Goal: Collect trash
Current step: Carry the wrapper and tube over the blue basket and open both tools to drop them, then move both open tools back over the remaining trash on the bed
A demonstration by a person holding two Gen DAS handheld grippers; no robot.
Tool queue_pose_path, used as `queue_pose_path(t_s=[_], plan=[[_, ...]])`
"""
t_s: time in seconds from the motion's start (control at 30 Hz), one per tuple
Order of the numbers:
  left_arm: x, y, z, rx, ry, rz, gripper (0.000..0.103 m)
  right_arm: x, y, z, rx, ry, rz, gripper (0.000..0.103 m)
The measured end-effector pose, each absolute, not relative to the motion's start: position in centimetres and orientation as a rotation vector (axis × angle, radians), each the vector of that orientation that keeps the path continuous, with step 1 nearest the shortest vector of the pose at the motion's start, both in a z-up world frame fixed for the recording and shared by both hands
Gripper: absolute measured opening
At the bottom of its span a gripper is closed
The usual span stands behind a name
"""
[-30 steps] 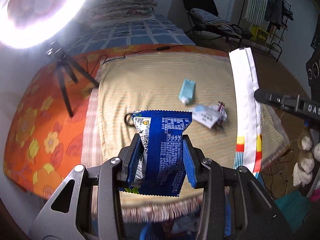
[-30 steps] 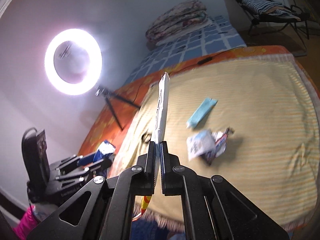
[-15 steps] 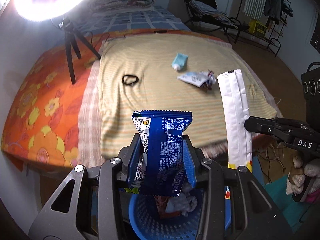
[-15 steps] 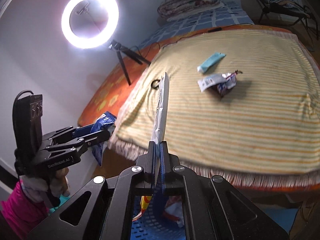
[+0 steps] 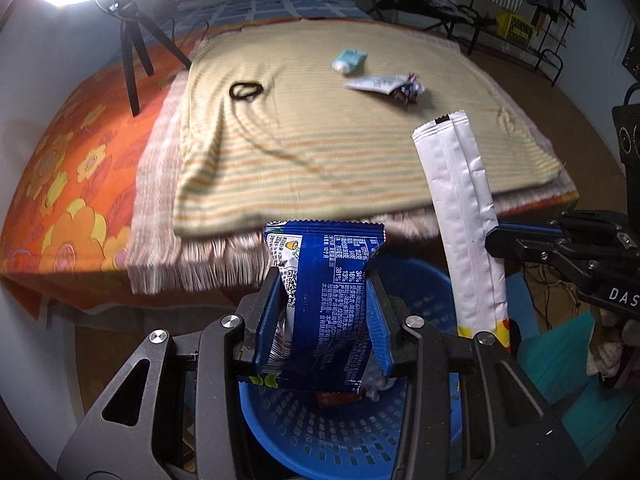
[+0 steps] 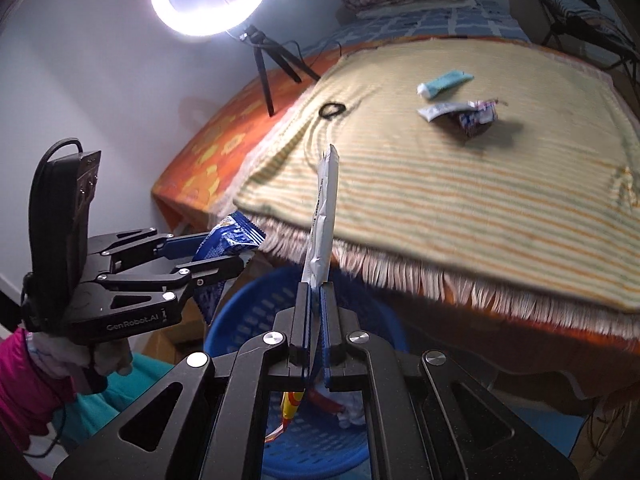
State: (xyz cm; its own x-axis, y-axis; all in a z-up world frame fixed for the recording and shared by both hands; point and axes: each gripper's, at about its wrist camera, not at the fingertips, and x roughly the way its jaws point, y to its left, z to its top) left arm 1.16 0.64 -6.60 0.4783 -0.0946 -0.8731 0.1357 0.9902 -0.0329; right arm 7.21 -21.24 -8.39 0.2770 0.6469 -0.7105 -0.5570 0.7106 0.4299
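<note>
My left gripper (image 5: 325,316) is shut on a blue snack wrapper (image 5: 330,292), held upright above a blue perforated basket (image 5: 320,436). The right gripper (image 6: 316,320) is shut on a long white wrapper (image 6: 323,216), seen edge-on, also over the basket (image 6: 316,452). In the left wrist view that white wrapper (image 5: 460,216) hangs to the right, with the other gripper (image 5: 568,256) beside it. Some trash lies inside the basket. On the striped blanket remain a teal tube (image 5: 349,60), a white packet with a crumpled wrapper (image 5: 384,85) and a black hair tie (image 5: 245,91).
The bed's fringed blanket edge (image 5: 240,256) overhangs just behind the basket. A ring light on a black tripod (image 6: 264,68) stands on the orange flowered sheet (image 5: 60,184). A folding chair and a clothes rack stand at the far right. A person's pink sleeve (image 6: 20,384) shows at lower left.
Both grippers have pulled back off the bed and dropped lower with their wrappers. The blue basket has come into view beneath them.
</note>
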Motion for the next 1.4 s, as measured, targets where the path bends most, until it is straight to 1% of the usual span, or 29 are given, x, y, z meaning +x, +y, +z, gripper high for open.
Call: queue_pose_path(t_s=[0.23, 0.5, 0.6, 0.63, 0.7, 0.73, 0.77, 0.9, 0.97, 1.03, 1.1, 1.13, 1.17, 1.2, 1.23, 1.27, 1.4], plan=[[0.5, 0.9, -8.6, 0.043, 1.114, -0.141, 0.041, 7.0, -21.0, -9.9, 0.094, 1.047, 0.796, 0.003], [0.0, 0.7, -9.6, 0.060, 1.142, -0.146, 0.041, 6.7, -20.4, -11.3, 0.080, 1.087, 0.793, 0.003], [0.0, 0.6, -10.0, 0.068, 1.156, -0.146, 0.043, 6.8, -20.4, -11.6, 0.077, 1.104, 0.788, 0.003], [0.0, 0.6, -10.1, 0.070, 1.162, -0.146, 0.044, 6.8, -20.4, -11.8, 0.076, 1.108, 0.785, 0.003], [0.2, 0.5, -10.3, 0.076, 1.171, -0.146, 0.050, 6.9, -20.4, -12.0, 0.074, 1.113, 0.775, 0.003], [0.2, 0.5, -10.4, 0.078, 1.171, -0.144, 0.056, 6.9, -20.3, -12.1, 0.073, 1.120, 0.773, 0.003], [0.1, 0.4, -10.4, 0.079, 1.170, -0.143, 0.059, 7.0, -20.3, -12.3, 0.071, 1.127, 0.769, 0.003], [0.2, 0.3, -10.7, 0.088, 1.178, -0.142, 0.062, 7.1, -20.3, -12.8, 0.063, 1.152, 0.749, 0.004], [0.3, 0.3, -10.8, 0.091, 1.181, -0.143, 0.067, 7.2, -20.4, -12.9, 0.060, 1.163, 0.741, 0.005], [0.3, 0.2, -10.9, 0.096, 1.181, -0.142, 0.067, 7.3, -20.4, -13.0, 0.059, 1.168, 0.735, 0.006], [0.4, 0.2, -10.9, 0.101, 1.182, -0.140, 0.068, 7.3, -20.5, -13.0, 0.057, 1.171, 0.728, 0.008], [0.4, 0.2, -11.0, 0.100, 1.184, -0.140, 0.068, 7.4, -20.5, -13.0, 0.057, 1.174, 0.725, 0.014], [0.5, 0.2, -11.0, 0.100, 1.185, -0.140, 0.068, 7.4, -20.6, -13.0, 0.059, 1.174, 0.719, 0.026], [0.5, 0.2, -11.0, 0.101, 1.186, -0.139, 0.068, 7.5, -20.6, -13.0, 0.061, 1.172, 0.715, 0.033], [0.5, 0.2, -11.1, 0.101, 1.187, -0.138, 0.068, 7.5, -20.8, -12.9, 0.064, 1.167, 0.709, 0.044], [0.6, 0.3, -11.1, 0.099, 1.188, -0.136, 0.068, 7.5, -20.9, -12.8, 0.066, 1.160, 0.703, 0.049], [0.7, 0.6, -10.8, 0.087, 1.185, -0.128, 0.068, 7.9, -21.2, -12.5, 0.068, 1.158, 0.683, 0.050]])
